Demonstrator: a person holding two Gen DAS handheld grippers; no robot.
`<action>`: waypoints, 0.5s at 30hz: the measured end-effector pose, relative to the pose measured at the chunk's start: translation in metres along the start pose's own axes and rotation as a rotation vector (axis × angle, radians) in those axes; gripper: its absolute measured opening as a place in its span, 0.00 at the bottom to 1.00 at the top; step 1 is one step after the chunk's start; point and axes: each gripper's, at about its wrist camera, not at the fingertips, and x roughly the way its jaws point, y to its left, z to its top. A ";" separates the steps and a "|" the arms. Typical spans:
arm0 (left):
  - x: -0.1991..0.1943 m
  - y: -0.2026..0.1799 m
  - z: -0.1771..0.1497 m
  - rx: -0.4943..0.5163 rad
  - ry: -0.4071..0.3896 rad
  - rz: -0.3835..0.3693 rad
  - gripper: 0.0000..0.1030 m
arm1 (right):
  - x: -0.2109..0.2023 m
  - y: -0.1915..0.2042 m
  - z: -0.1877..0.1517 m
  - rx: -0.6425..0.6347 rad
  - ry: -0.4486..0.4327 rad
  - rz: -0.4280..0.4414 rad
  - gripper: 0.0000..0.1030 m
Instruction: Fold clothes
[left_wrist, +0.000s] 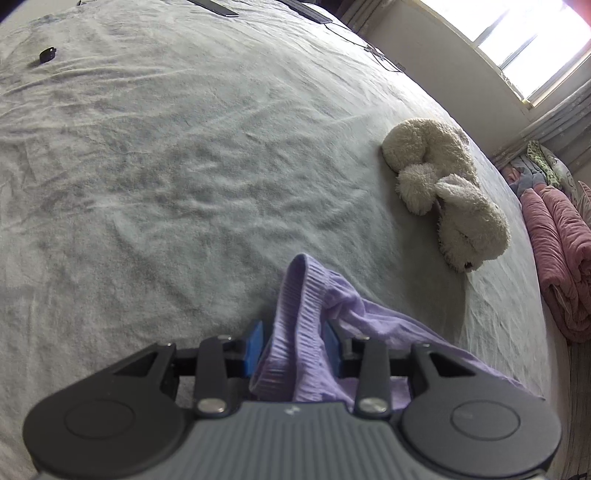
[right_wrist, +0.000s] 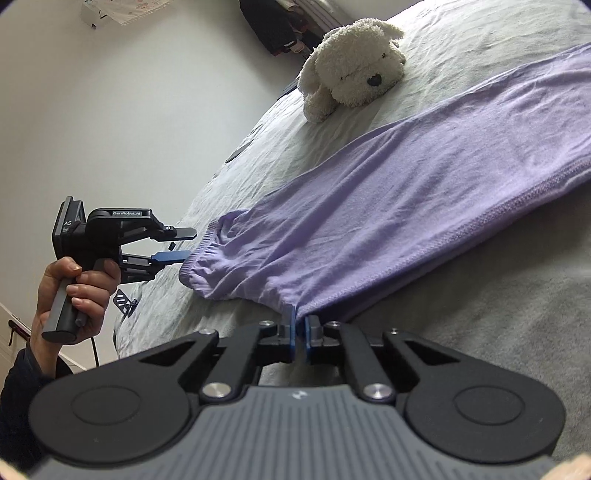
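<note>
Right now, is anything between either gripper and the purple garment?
Nothing visible. The right gripper is shut on the garment's edge, and its ribbed band sits between the left gripper's fingers. The plush dog lies on the bed off to the side, apart from the garment.

Lilac trousers (right_wrist: 369, 206) lay stretched flat on bed, leg running away from right jaws, which pinched hem edge. Ribbed waistband (left_wrist: 295, 314) bunched, lifted between left jaws, pads beside it.
</note>
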 end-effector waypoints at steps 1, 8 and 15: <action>0.002 0.002 0.001 0.001 0.004 -0.005 0.37 | 0.000 0.001 -0.001 -0.005 -0.004 -0.015 0.07; 0.007 0.002 0.008 0.016 -0.020 -0.056 0.38 | 0.010 0.011 -0.005 -0.038 -0.011 -0.075 0.07; 0.010 0.007 0.007 0.024 -0.001 -0.113 0.38 | 0.004 0.021 -0.011 -0.046 -0.029 -0.129 0.13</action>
